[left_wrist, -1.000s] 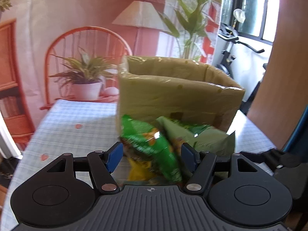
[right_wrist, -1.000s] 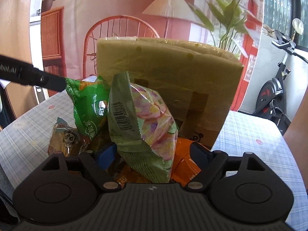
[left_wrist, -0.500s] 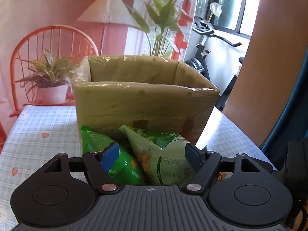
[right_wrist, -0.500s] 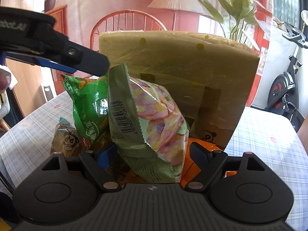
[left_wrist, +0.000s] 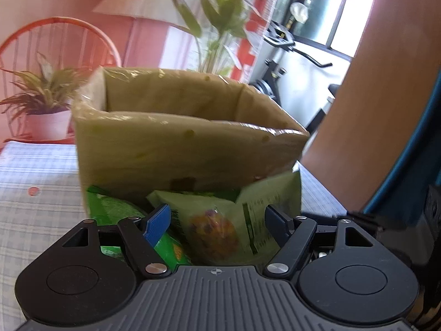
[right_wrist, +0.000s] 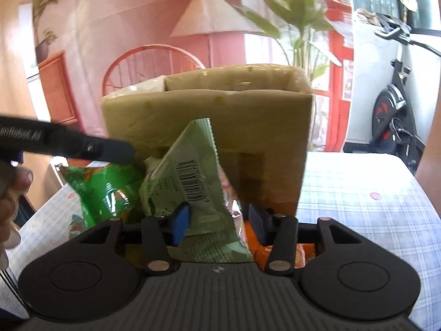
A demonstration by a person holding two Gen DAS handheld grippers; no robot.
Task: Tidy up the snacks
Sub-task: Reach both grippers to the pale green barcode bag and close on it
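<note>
An open olive cardboard box [left_wrist: 182,149] [right_wrist: 220,121] stands on the checked tablecloth. Snack bags lean against its near wall. My left gripper [left_wrist: 217,219] is open around a pale green snack bag [left_wrist: 220,220], with a bright green bag [left_wrist: 115,215] to its left. My right gripper [right_wrist: 219,219] has narrowed onto the lower part of the same pale green bag [right_wrist: 193,182], which stands upright with its barcode showing. The bright green bag [right_wrist: 104,190] and orange packets [right_wrist: 275,251] lie beside it. The left gripper's finger [right_wrist: 82,146] shows at the left of the right wrist view.
A potted plant [left_wrist: 44,104] and an orange chair [left_wrist: 55,44] stand behind the table on the left. An exercise bike [right_wrist: 394,110] stands at the right. The tablecloth [right_wrist: 358,193] stretches right of the box. The box interior is partly hidden.
My right gripper has narrowed onto the pale green bag and risen, so the box top now shows. My left gripper has shifted right, off the bright green bag and around the pale one.
</note>
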